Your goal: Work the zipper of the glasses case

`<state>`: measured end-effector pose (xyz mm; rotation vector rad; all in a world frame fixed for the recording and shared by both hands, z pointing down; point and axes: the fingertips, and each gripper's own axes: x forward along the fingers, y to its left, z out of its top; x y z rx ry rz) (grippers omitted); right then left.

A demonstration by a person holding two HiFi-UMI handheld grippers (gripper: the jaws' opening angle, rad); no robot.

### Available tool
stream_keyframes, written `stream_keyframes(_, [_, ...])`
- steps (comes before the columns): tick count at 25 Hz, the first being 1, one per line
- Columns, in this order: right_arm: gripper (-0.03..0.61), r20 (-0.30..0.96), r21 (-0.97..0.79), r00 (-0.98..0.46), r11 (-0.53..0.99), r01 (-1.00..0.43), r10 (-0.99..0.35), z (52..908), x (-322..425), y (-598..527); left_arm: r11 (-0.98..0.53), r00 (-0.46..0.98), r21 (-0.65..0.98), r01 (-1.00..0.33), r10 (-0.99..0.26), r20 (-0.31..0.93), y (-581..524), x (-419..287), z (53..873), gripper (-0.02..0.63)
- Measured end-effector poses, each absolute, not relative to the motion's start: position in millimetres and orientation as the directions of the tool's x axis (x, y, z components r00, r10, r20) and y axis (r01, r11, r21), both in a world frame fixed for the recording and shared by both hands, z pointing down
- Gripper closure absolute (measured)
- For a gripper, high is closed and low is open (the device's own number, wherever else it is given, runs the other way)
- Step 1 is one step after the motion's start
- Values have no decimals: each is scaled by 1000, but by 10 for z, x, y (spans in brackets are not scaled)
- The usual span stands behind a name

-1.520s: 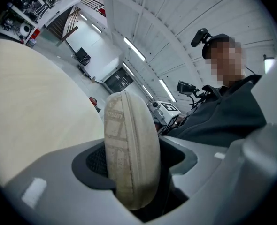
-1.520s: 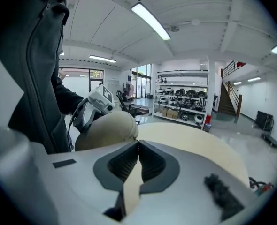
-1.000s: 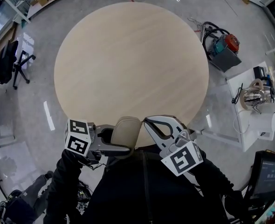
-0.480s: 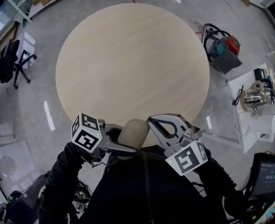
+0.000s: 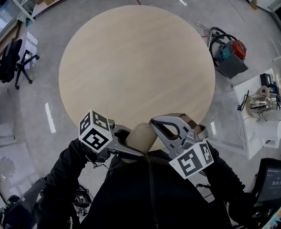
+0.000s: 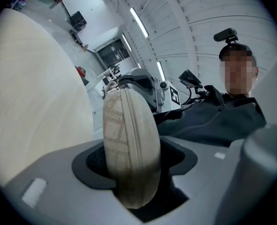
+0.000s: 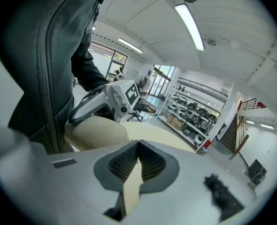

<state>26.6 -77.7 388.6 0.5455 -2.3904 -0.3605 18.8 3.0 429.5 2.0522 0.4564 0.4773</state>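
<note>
Glasses case, the only one, is held between two grippers by the near edge of one round table in the head view, left gripper across it, right gripper at its top end. Left gripper view: wide-set jaws clamp the case's flanks, zipper seam facing the camera. Right gripper view: jaws pressed together, a thin beige sliver in their seam, case just beside.
</note>
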Motion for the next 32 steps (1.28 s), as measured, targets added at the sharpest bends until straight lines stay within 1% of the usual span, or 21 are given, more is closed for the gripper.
stream_keyframes(3, [571, 559, 429, -683, 868, -248, -471, 3924, 250, -793, -465, 853, 878, 116, 499, 152, 17, 199, 4324, 314])
stream_keyframes(7, [571, 602, 572, -637, 817, -77, -481, 4041, 225, -777, -425, 851, 901, 90, 502, 152, 5, 209, 4388, 314])
stream_keyframes(9, [571, 614, 599, -623, 800, -30, -484, 4135, 226, -805, -383, 867, 920, 80, 483, 125, -27, 208, 4434, 313])
stream_keyframes(10, [570, 611, 604, -621, 796, -35, -491, 4178, 229, -836, -351, 879, 932, 84, 468, 97, -44, 208, 4462, 313])
stream_keyframes(11, [565, 597, 611, -621, 789, -57, -507, 4208, 235, -878, -314, 891, 945, 95, 450, 60, -58, 210, 4491, 313])
stream_keyframes(14, [410, 539, 602, -622, 776, -188, -568, 4225, 275, -1042, -218, 925, 966, 140, 376, -49, -108, 196, 4560, 313])
stream_keyframes(15, [387, 533, 567, -621, 787, -241, -575, 4238, 293, -1090, -202, 934, 968, 147, 351, -69, -130, 191, 4575, 314])
stream_keyframes(17, [387, 550, 476, -609, 814, -334, -572, 4326, 348, -1161, -180, 947, 973, 145, 310, -84, -166, 201, 4624, 314])
stream_keyframes(19, [387, 587, 394, -582, 827, -401, -563, 4479, 427, -1193, -171, 956, 977, 124, 284, -72, -194, 231, 4716, 314])
stream_keyframes(21, [387, 631, 305, -562, 837, -453, -534, 4649, 500, -1187, -166, 960, 981, 96, 274, -47, -204, 254, 4834, 316])
stream_keyframes(23, [387, 666, 229, -566, 855, -465, -486, 4779, 544, -1150, -164, 960, 984, 70, 280, -22, -183, 277, 4942, 316])
stream_keyframes(25, [387, 698, 234, -550, 872, -430, -459, 4887, 611, -1119, -163, 959, 985, 50, 283, -2, -164, 310, 5030, 316])
stream_keyframes(27, [387, 734, 295, -494, 874, -387, -466, 4995, 754, -1133, -157, 963, 988, -9, 265, 51, -192, 329, 5147, 316])
stream_keyframes(28, [387, 743, 306, -472, 867, -392, -475, 5028, 836, -1160, -154, 964, 985, -74, 243, 111, -232, 315, 5252, 316])
stream_keyframes(29, [387, 742, 292, -463, 855, -427, -485, 5041, 912, -1198, -154, 957, 974, -165, 215, 196, -287, 277, 5398, 316])
stream_keyframes(31, [387, 726, 197, -473, 810, -552, -500, 5049, 1030, -1274, -166, 914, 921, -353, 151, 377, -420, 167, 5714, 316])
stream_keyframes(32, [387, 718, 132, -483, 779, -613, -502, 5071, 1065, -1291, -169, 891, 894, -416, 119, 437, -489, 124, 5835, 316])
